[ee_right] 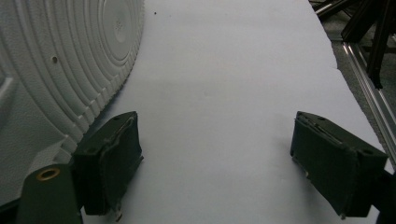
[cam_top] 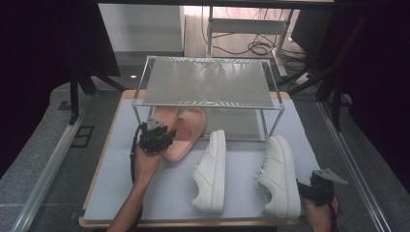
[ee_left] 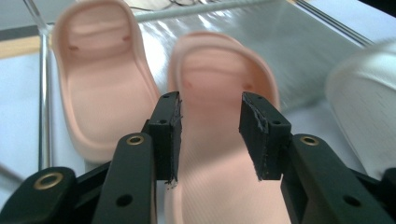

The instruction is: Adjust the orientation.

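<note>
The left gripper (ee_left: 210,135) holds its jaws parted over the near pink slipper (ee_left: 224,154), unpressed, at the rack's (cam_top: 208,104) foot, while the right gripper (ee_right: 215,163) gapes beside a white sneaker's (ee_right: 56,70) unbranded, unlettered sole.

Bare forearms, no sleeves. Black left gripper (cam_top: 155,137) and right gripper (cam_top: 323,187), grey three-cornered plates, trailing black cables, brass rivets behind scuffed black fingers (ee_left: 169,135).
</note>
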Demonstrator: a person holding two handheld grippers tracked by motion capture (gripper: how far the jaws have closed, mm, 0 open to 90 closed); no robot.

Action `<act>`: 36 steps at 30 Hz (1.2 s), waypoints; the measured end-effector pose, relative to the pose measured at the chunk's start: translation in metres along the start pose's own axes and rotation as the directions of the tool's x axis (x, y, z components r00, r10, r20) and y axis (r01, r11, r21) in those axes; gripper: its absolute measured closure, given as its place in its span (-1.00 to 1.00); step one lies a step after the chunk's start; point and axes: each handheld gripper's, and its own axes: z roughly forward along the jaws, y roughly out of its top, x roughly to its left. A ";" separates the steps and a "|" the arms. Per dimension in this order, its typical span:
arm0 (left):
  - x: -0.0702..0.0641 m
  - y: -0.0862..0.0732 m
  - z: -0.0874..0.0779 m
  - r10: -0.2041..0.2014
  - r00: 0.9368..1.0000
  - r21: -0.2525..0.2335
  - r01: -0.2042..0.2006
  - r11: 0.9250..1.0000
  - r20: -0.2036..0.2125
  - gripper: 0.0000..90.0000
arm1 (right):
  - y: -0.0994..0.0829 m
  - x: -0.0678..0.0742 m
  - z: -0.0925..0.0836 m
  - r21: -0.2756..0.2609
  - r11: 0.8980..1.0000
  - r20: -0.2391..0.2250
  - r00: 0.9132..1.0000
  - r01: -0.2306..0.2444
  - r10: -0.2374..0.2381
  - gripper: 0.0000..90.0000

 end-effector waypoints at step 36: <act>-0.013 -0.067 -0.036 0.073 0.985 0.128 -0.094 0.987 0.158 0.99 | 0.000 0.000 0.000 0.000 1.000 -0.001 1.000 -0.002 0.002 -0.65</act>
